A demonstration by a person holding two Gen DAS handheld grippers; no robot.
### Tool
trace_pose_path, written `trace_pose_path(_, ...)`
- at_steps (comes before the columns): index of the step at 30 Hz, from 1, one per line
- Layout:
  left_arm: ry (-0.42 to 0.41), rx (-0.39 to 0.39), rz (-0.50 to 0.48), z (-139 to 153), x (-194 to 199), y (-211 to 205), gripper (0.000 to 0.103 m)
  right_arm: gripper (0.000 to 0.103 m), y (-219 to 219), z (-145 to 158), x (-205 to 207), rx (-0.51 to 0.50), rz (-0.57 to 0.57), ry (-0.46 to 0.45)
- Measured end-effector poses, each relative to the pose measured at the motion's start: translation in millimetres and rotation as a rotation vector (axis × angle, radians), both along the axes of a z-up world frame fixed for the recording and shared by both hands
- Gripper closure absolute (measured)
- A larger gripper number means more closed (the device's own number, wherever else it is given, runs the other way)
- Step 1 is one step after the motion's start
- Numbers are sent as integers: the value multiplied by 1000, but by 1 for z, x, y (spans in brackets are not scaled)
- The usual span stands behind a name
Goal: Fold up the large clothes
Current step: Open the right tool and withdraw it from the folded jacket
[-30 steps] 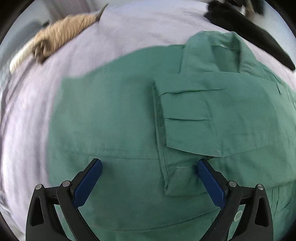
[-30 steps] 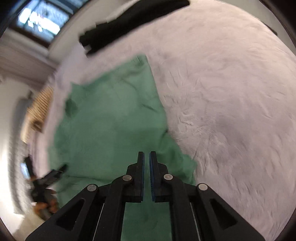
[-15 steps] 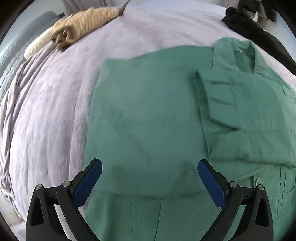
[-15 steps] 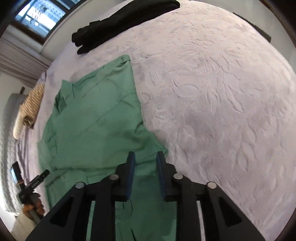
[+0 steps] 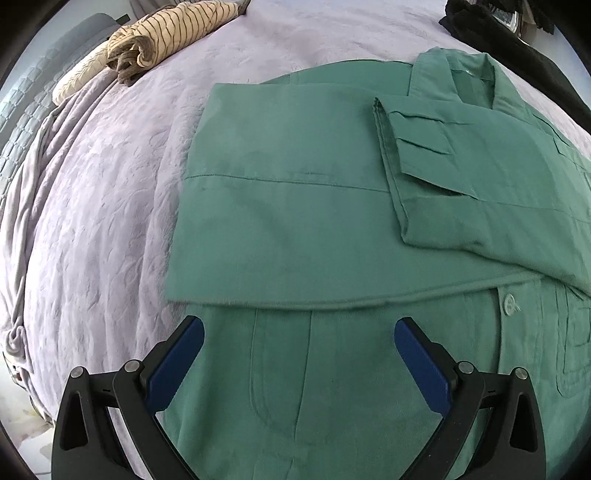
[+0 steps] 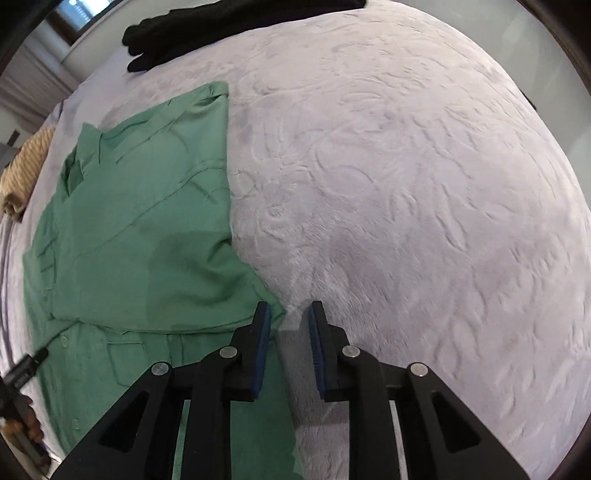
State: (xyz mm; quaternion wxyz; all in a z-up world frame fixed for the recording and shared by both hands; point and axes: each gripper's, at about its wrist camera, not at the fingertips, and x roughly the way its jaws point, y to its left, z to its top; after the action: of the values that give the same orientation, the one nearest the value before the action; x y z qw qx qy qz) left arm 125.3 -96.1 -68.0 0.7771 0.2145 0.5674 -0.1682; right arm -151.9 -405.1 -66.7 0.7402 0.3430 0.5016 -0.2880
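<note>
free: bare bedspread right of right gripper | obstacles: black garment far ahead; striped bundle ahead-left of left gripper

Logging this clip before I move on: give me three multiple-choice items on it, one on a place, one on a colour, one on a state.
1. Where does the striped beige garment lie?
A. on top of the green shirt
B. on the bedcover, apart from the shirt, at the far left
C. between the left gripper's fingers

2. What colour is the shirt being folded?
A. green
B. black
C. white

3. How does the left gripper stand?
A. shut on the shirt's collar
B. shut on nothing
C. open above the shirt, holding nothing

Answers:
1 B: bare lilac bedcover separates the two garments.
2 A: its cloth is green throughout.
3 C: its blue pads are wide apart with nothing between them.
</note>
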Motion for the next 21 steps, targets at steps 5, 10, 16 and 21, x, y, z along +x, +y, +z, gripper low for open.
trace_pose_path(5,9,-3,-13,13,-12,2,0,75,9,14,-12,28,7,26)
trace_pose_path(10,28,-2,-22,25,-26,3,0,55,23,25,-27,58,8,22)
trace_pose_path(16,53,-8,-29,43,-45,2,0,41,38,41,-22,76,43,13)
trace_pose_path(21,67,-25,-16,55,-57,5,0,30,51,56,-20,74,74,-5)
